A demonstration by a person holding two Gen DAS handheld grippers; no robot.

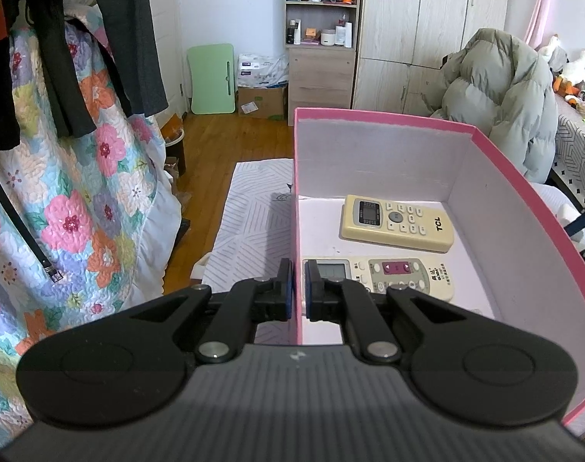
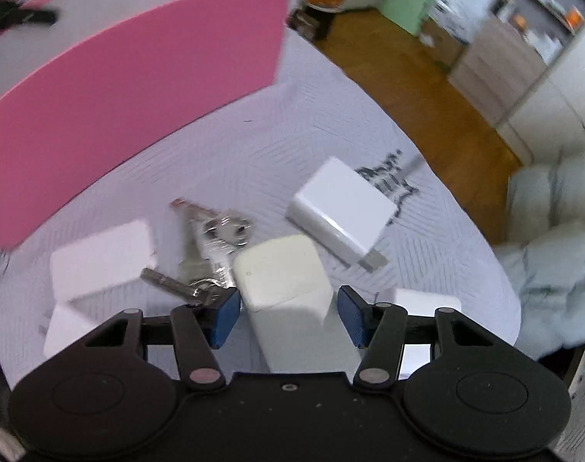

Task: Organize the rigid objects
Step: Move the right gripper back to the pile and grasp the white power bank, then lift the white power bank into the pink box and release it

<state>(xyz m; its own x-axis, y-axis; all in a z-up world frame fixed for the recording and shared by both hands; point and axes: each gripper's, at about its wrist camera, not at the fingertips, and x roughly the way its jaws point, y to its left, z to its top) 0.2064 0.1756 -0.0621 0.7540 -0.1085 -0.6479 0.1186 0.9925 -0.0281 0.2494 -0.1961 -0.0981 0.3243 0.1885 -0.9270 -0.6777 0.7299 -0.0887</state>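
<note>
Between the right fingers (image 2: 288,313), spread and not yet touching it, stands a cream charger (image 2: 281,273) on the striped cloth (image 2: 223,154). Keys (image 2: 208,246) lie just beside it toward the pink box (image 2: 138,88), a white plug adapter (image 2: 342,211) on its other side, and more white blocks (image 2: 100,258) near the cloth's close edge. The left fingers (image 1: 298,288) pinch the box's near wall (image 1: 297,231), steadying it. Inside lie two remotes (image 1: 398,223), side by side on the floor of the box. So roughly two items are stowed; the chargers, adapter and keys are left, the cream charger likely next.
</note>
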